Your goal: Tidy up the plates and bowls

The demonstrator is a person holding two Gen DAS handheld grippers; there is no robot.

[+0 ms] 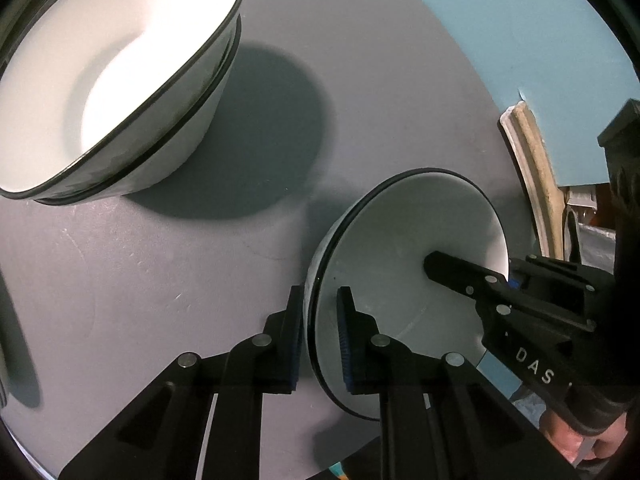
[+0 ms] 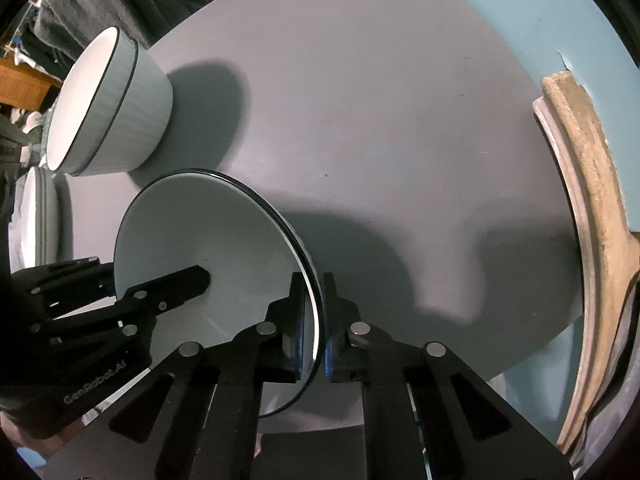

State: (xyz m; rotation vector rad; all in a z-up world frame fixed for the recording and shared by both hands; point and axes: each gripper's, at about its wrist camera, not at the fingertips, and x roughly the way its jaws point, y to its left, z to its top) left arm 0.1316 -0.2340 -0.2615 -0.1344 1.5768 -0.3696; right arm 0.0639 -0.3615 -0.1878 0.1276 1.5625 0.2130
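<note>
A white bowl (image 1: 400, 240) (image 2: 200, 232) with a thin dark rim is over the round grey table (image 1: 160, 280) (image 2: 380, 100). My left gripper (image 1: 320, 340) is shut on its near-left rim, one pad outside the wall and one inside. My right gripper (image 2: 315, 324) is shut on the opposite rim the same way. Each gripper appears in the other's view: the right gripper (image 1: 460, 276) has a finger inside the bowl, and so does the left gripper (image 2: 172, 286). Two more white bowls (image 1: 120, 80) (image 2: 108, 108) sit nested at the table's far left.
Stacked white dishes (image 2: 36, 216) stand at the table's left edge, partly cut off. A beige curved chair back (image 2: 592, 208) (image 1: 532, 160) hugs the table's right edge. Pale blue floor shows beyond the table. A person's dark sleeve (image 1: 624, 240) is at the right.
</note>
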